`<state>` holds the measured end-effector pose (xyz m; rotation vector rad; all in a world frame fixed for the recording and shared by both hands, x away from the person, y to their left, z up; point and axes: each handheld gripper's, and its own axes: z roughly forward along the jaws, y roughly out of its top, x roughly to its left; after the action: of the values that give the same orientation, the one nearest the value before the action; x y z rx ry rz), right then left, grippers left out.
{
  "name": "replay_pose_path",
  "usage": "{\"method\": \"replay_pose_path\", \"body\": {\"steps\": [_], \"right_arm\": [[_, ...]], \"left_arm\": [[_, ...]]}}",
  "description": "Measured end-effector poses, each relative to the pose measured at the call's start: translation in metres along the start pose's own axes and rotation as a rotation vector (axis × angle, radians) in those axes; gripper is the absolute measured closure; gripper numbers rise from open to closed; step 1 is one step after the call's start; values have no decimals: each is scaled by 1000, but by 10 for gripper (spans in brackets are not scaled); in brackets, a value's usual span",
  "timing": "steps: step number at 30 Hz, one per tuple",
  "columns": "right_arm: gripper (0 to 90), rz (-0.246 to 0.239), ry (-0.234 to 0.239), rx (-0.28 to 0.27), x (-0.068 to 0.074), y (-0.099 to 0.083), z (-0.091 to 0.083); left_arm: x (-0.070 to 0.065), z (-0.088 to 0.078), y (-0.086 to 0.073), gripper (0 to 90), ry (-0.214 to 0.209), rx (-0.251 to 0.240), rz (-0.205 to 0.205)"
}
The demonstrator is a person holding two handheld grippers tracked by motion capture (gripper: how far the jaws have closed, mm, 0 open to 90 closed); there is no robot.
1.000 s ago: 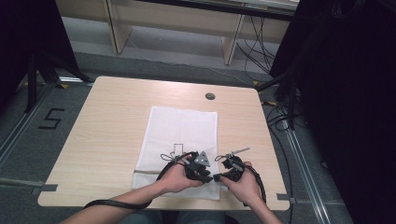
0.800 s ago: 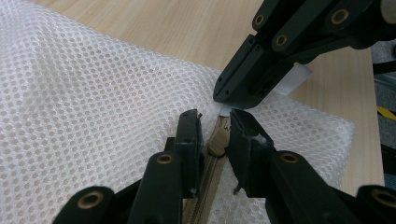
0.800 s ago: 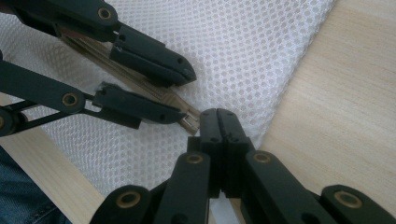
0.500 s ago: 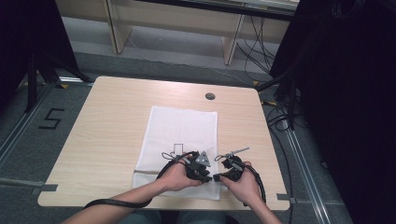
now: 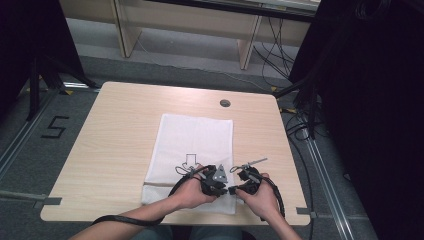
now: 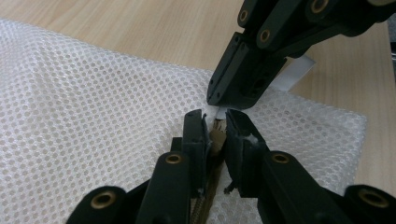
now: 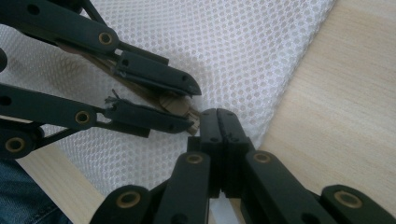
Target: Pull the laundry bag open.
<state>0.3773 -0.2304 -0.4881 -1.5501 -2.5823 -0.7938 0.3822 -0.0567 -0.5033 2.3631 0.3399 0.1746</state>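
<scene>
A white mesh bag (image 5: 195, 135) lies flat on the wooden table (image 5: 115, 130), and both hands work at its near right corner. My left gripper (image 6: 217, 123) has just been closing its jaws, and its pads now squeeze the tan zipper end (image 6: 216, 137) between them. From the right gripper view the left gripper (image 7: 195, 108) comes in from the left with the tan zipper end (image 7: 175, 106) between its jaws. My right gripper (image 7: 218, 114) is shut, tips against the mesh beside the zipper end. I cannot tell if it pinches fabric. The right gripper (image 6: 219, 98) points down from above.
A round cable hole (image 5: 225, 103) sits near the table's far edge. A black arrow outline (image 5: 190, 161) is printed on the bag. Dark curtains and floor cables (image 5: 300, 125) lie to the right. The near table edge is just under the hands.
</scene>
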Motion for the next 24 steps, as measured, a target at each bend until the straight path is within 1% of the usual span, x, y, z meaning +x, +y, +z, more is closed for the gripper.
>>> {"method": "replay_pose_path", "body": {"steps": [1,2,3,4,5,6,8,9,10,11,12,14,15,16,17,18,19,21,22,23,24], "right_arm": [[900,-1,3,0,0,0,0],[900,-2,2,0,0,0,0],[900,-1,2,0,0,0,0],[900,-3,1,0,0,0,0],[900,0,1,1,0,0,-1],[900,0,1,1,0,0,-1],[900,-1,6,3,0,0,-1],[900,0,0,1,0,0,0],[900,-13,-1,3,-1,0,-1],[900,-13,-3,2,-1,0,-1],[900,-16,3,2,-1,0,-1],[900,-11,-3,2,-1,0,-1],[900,-10,-4,2,-1,0,-1],[900,-11,-5,1,-1,0,-1],[900,-11,-4,2,-1,0,-1],[900,-11,-4,1,-1,0,-1],[900,-11,-3,1,-1,0,-1],[900,-10,-4,2,-1,0,-1],[900,-13,0,3,-1,0,-1],[900,-15,-1,4,-1,0,-1],[900,-15,-1,7,-1,0,-1]], "left_arm": [[0,0,0,782,-3,5,-1],[0,0,1,784,-3,4,9],[0,0,1,786,-3,-3,5],[0,0,1,788,-4,-10,-2],[-2,1,1,790,-4,-29,-23],[-2,1,1,794,-9,-35,-28],[-2,2,2,803,-18,-44,-43],[-2,2,2,807,-26,-41,-53],[-3,2,3,811,-24,-38,-54],[-1,1,4,811,-22,-23,-16],[-1,0,4,811,-22,-13,-4],[-1,0,3,812,-22,-13,-5],[-3,2,3,813,-22,-33,-31],[-3,2,2,813,-22,-37,-33],[-3,2,2,813,-23,-36,-28],[-1,0,2,813,-25,-11,9],[-1,0,2,814,-26,-11,11],[-3,3,0,814,-26,-38,-16],[-2,2,0,814,-28,-24,4],[-2,2,-1,813,-28,-23,6],[-3,3,-1,812,-28,-30,-3]]}}
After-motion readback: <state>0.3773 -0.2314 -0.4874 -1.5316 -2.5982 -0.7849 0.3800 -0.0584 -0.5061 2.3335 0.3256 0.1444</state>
